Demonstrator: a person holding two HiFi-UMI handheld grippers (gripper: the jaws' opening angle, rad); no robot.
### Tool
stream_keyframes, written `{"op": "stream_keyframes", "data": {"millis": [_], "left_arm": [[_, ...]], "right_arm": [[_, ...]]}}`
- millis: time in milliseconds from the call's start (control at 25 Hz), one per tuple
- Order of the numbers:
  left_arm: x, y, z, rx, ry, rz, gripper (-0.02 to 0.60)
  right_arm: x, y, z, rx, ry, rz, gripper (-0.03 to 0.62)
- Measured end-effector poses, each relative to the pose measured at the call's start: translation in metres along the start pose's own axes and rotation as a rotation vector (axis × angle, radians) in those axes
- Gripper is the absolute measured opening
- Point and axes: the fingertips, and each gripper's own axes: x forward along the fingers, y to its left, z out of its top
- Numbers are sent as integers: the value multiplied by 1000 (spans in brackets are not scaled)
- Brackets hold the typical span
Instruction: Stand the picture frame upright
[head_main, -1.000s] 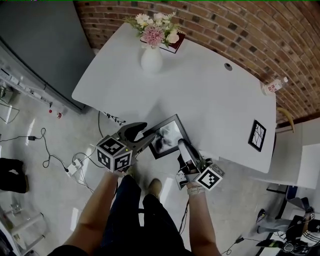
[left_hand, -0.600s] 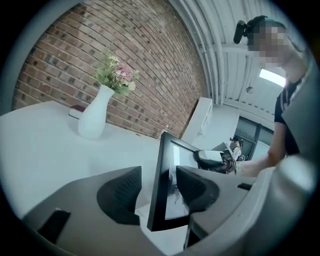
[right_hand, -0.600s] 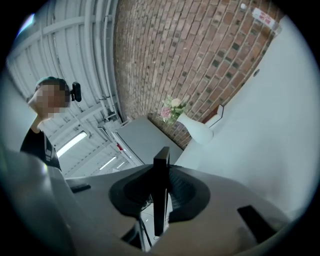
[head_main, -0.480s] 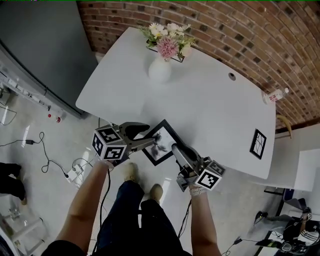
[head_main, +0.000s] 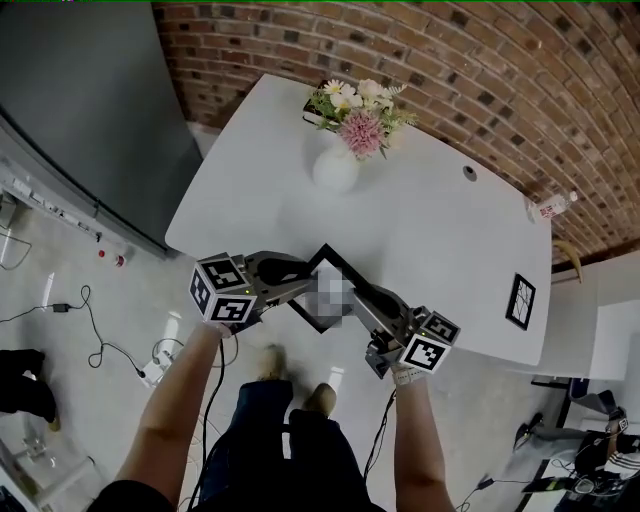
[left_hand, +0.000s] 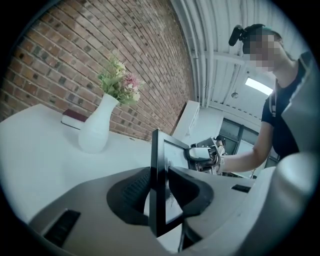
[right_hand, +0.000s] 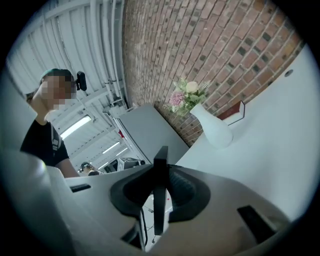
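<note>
Here, my left gripper's jaws, which have just been closing, clamp one side of the picture frame; my right gripper's jaws, narrowly parted, clamp the opposite side. The frame is held upright at the white table's near edge; flower vase by the far edge

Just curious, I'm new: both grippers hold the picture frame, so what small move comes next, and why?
Probably carry the picture frame over the white table and set its bottom edge down: right gripper clamps it, left gripper has just been closing its jaws on it, and it hangs tilted.
</note>
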Motion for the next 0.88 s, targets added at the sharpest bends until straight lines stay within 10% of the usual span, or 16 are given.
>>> {"op": "stream_keyframes", "data": {"millis": [880], "left_arm": [[13,104,31,192,34,240,98]], "right_arm": [[72,-87,56,-312,160,-71,81]]}}
